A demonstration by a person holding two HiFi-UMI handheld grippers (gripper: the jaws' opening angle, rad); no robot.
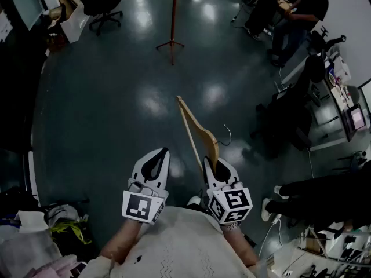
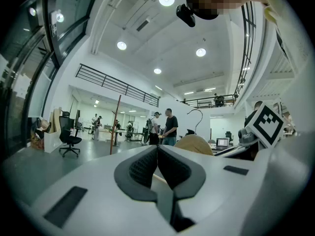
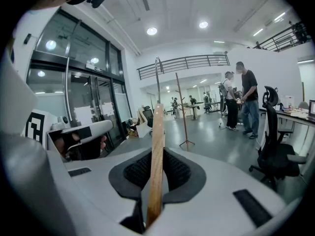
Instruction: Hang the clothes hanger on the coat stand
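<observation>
A light wooden clothes hanger (image 1: pixel 197 132) with a metal hook (image 1: pixel 226 135) sticks forward from my right gripper (image 1: pixel 215 168), which is shut on its lower end. In the right gripper view the hanger (image 3: pixel 157 156) runs edge-on between the two dark pads. My left gripper (image 1: pixel 155 162) is level with the right one, shut with nothing in it; its pads (image 2: pixel 157 167) meet. The red-brown coat stand (image 1: pixel 173 22) rises from the dark floor several steps ahead, and is also seen as the coat stand (image 3: pixel 182 109) and the coat stand (image 2: pixel 115 124).
A black office chair (image 1: pixel 101 4) stands far left of the stand. People (image 1: pixel 295 16) stand near desks at the far right, with another black chair (image 3: pixel 275 151) close on my right. Bags and clutter (image 1: pixel 40 225) lie at my lower left.
</observation>
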